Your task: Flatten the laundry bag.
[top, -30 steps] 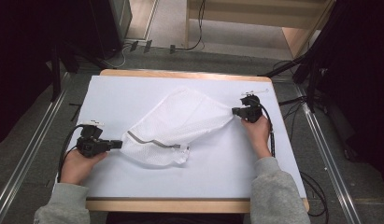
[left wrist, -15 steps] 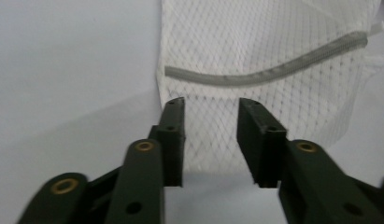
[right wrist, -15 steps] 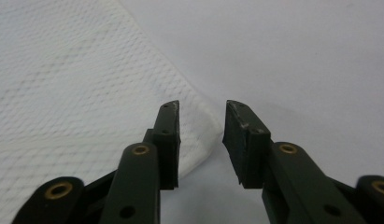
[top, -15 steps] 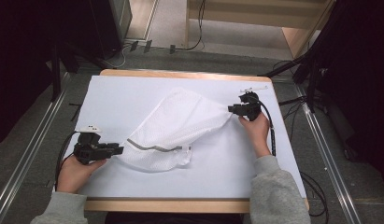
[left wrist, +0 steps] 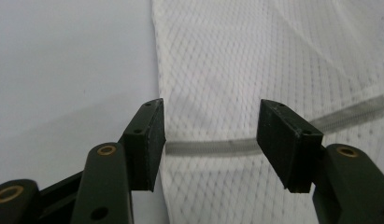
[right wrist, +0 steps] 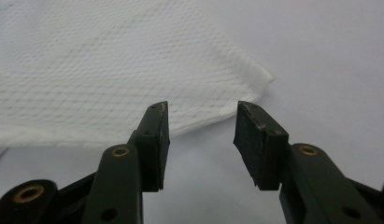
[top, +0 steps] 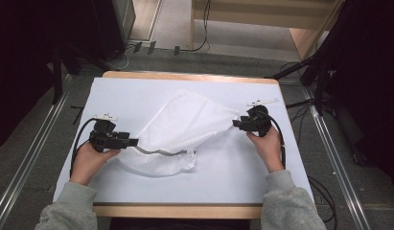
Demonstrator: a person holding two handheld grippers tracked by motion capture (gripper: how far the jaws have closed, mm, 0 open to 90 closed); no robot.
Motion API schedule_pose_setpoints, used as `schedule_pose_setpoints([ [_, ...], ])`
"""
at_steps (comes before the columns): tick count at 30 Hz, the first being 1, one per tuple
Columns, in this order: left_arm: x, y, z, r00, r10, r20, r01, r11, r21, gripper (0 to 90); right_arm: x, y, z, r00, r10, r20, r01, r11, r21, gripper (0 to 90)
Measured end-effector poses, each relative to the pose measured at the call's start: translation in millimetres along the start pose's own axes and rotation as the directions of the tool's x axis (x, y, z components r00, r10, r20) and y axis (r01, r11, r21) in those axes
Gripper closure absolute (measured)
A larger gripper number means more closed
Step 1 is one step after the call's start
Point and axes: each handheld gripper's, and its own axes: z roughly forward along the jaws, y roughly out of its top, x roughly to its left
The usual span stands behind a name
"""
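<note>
1. A white mesh bag [top: 182, 129] is seen lying flat on the white table cover [top: 137, 91], roughly at the middle of the table and stretched on a diagonal from the near left to the far right.
2. A grey zipper [top: 161, 152] is noted along the bag's near portion; in the left gripper view it [left wrist: 213, 146] is seen running across the mesh [left wrist: 273, 60] between the two jaws.
3. The left gripper [top: 130, 142] is held in the person's left hand [top: 89, 160] at the bag's left edge. Its jaws are observed standing wide apart, with nothing clamped; the bag's edge and the zipper lie within the gap. Whether the jaw tips touch the fabric cannot be told.
4. The right gripper [top: 237, 123] is held in the person's right hand [top: 266, 146] at the bag's far right corner. In the right gripper view [right wrist: 201, 126] its jaws are seen parted at a moderate width, holding nothing; the corner of the bag [right wrist: 259, 77] lies just ahead of them and above the gap, with bare cover between the pads.
5. A wooden table edge [top: 185, 76] is visible beyond the cover on the far side.
6. Grey sleeves [top: 70, 211] are seen entering from the near edge of the high view.
</note>
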Motion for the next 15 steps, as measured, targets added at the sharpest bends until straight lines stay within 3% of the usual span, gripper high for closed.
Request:
schedule_pose_setpoints([
  [10, 2.4, 28.2, 15.6, 0.9996, 0.026, 0.009, -0.026, 0.9993, -0.027, 38.1, 14.5, -15.7, -19.6, 0.9990, 0.001, -0.044, -0.002, 1.000, -0.016, 52.4],
  [15, 5.5, 39.5, 24.8, 0.9998, -0.006, 0.017, 0.006, 0.9998, -0.017, 43.7, 22.2, -21.7, -24.5, 0.9989, -0.014, -0.044, 0.014, 1.000, -0.016, 52.1],
])
